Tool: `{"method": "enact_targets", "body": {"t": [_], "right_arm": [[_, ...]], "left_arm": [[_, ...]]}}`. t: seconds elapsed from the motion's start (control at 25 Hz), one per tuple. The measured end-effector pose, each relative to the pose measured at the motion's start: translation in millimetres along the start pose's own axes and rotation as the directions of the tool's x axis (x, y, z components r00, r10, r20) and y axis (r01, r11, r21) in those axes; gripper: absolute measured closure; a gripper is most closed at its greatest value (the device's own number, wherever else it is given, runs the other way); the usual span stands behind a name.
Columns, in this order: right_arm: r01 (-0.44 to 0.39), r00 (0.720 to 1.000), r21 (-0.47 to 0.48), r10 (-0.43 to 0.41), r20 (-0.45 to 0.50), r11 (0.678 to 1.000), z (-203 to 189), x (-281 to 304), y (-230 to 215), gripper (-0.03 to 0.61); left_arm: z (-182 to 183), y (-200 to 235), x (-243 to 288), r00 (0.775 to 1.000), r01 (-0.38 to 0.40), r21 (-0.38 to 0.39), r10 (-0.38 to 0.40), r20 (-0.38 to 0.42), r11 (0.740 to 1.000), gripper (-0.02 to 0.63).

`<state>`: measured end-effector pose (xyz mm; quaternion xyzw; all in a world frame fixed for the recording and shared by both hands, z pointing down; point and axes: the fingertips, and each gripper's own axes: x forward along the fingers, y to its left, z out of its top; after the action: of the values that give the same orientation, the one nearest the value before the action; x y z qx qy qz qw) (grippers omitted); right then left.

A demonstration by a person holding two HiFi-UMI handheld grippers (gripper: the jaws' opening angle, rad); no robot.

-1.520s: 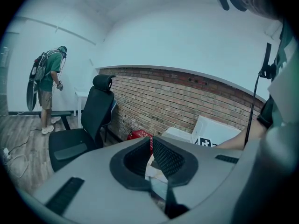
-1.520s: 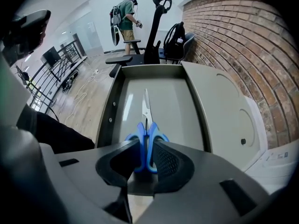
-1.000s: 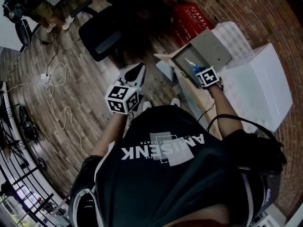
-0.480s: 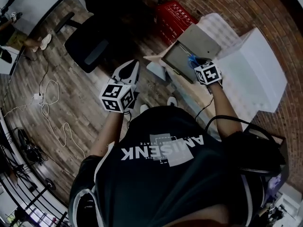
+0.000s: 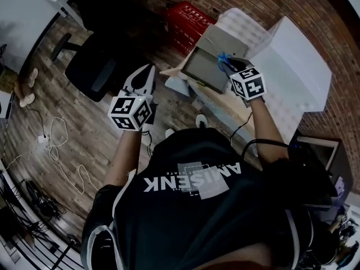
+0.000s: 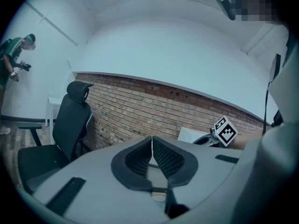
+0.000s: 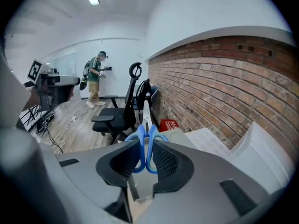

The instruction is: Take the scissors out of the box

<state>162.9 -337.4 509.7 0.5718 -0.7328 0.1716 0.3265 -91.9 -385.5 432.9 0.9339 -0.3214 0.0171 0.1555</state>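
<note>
The scissors (image 7: 145, 143) have blue loop handles and pale blades that point up and away. My right gripper (image 7: 145, 149) is shut on the handles, and the scissors hang in the air. In the head view the right gripper (image 5: 230, 66) holds the scissors (image 5: 223, 57) just above the open cardboard box (image 5: 205, 72), which stands on a low surface by the brick wall. My left gripper (image 5: 147, 72) floats over the floor to the left of the box, well apart from it. In the left gripper view its jaws (image 6: 152, 143) meet with nothing between them.
A red crate (image 5: 188, 22) lies behind the box. White foam blocks (image 5: 295, 66) sit to its right, against the brick wall. A black office chair (image 5: 90, 72) stands at the left, and cables (image 5: 56, 139) trail on the wooden floor. A person (image 7: 96, 78) stands far off.
My right gripper has risen from inside the box with the scissors in it. My left gripper has lifted a little. The head view has swung, so box and chair sit lower-left.
</note>
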Motion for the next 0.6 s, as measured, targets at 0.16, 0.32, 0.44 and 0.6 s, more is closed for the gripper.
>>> {"method": "enact_targets", "body": {"t": [0.16,0.32,0.44,0.6], "right_arm": [[0.033,0.997,0.032,-0.035,0.075,0.999,20.4,-26.1,0.1,0.46],[0.078,0.987,0.051,-0.084,0.135,0.996,39.3,-54.5,2.0,0.46],[0.113,0.977,0.064,-0.122,0.177,0.992,49.5,-74.5,3.6,0.46],[0.136,0.959,0.118,-0.16,0.235,0.984,57.7,-102.8,-2.3,0.46]], "left_arm": [[11.7,-5.8,3.5,0.999,0.038,0.006,-0.038,0.021,0.999,0.6],[22.7,-9.6,5.2,0.996,0.078,0.013,-0.078,0.037,0.997,0.6],[27.1,-8.2,4.1,0.994,0.093,0.003,-0.093,0.05,0.996,0.6],[31.4,-9.3,9.9,0.993,0.104,-0.001,-0.104,0.063,0.995,0.6]]}}
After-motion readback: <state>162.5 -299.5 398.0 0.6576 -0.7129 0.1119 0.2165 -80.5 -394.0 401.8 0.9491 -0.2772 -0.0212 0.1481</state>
